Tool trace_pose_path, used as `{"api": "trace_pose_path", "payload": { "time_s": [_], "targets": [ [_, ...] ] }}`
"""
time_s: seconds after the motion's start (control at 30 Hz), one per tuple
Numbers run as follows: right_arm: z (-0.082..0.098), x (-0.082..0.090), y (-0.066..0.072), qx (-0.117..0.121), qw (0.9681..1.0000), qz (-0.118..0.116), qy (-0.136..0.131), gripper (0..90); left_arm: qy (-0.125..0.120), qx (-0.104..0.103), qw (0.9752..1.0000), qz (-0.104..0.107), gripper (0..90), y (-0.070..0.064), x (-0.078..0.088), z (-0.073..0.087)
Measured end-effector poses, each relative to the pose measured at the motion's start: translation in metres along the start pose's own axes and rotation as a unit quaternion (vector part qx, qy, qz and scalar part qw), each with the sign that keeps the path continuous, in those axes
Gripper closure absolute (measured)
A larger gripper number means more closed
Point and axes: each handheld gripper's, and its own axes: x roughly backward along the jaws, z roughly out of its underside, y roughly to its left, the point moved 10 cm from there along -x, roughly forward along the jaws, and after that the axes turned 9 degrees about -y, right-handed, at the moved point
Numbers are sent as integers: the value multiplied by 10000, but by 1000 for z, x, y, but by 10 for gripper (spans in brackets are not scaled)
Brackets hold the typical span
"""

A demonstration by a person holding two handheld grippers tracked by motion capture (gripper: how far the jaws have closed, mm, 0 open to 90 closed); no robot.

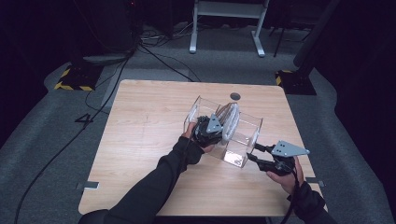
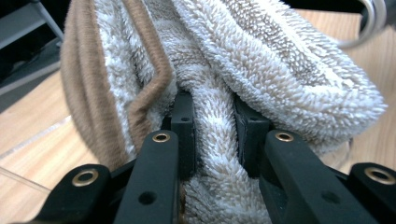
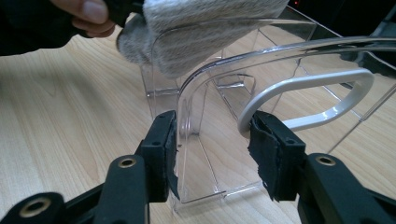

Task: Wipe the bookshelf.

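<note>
A clear plastic box (image 1: 237, 151) with dividers and a white handle (image 3: 327, 93) stands right of the table's middle. My left gripper (image 1: 220, 127) hovers over it, shut on a white and beige terry towel (image 1: 231, 120). In the left gripper view the towel (image 2: 280, 70) bulges out above the gripper (image 2: 215, 126), a fold pinched between the pads. My right gripper (image 1: 254, 151) holds the box's near right end. In the right gripper view the gripper (image 3: 212, 135) clamps the clear box wall (image 3: 187, 107) and the handle's end between its pads.
The wooden table (image 1: 144, 130) has a round cable hole (image 1: 235, 96) near its far edge. A white desk frame (image 1: 226, 28) and cables (image 1: 159, 58) lie on the grey floor beyond. The left half of the tabletop is bare wood.
</note>
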Motion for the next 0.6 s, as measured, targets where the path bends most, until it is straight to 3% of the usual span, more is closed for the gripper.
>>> {"api": "trace_pose_path", "payload": {
  "time_s": [0.07,0.13,0.4,0.6],
  "targets": [
    [0,0,0,8,10000,16,4,529,56,-22,10000,37,744,-3,0,2],
    [0,-1,1,4,10000,35,14,528,104,-177,9997,-95,743,-7,1,6],
    [1,-1,1,-5,10000,54,3,528,191,-72,9998,-11,745,-19,10,22],
    [1,-2,1,-3,10000,92,-6,528,470,154,9986,169,744,-27,5,53]
  ]
}}
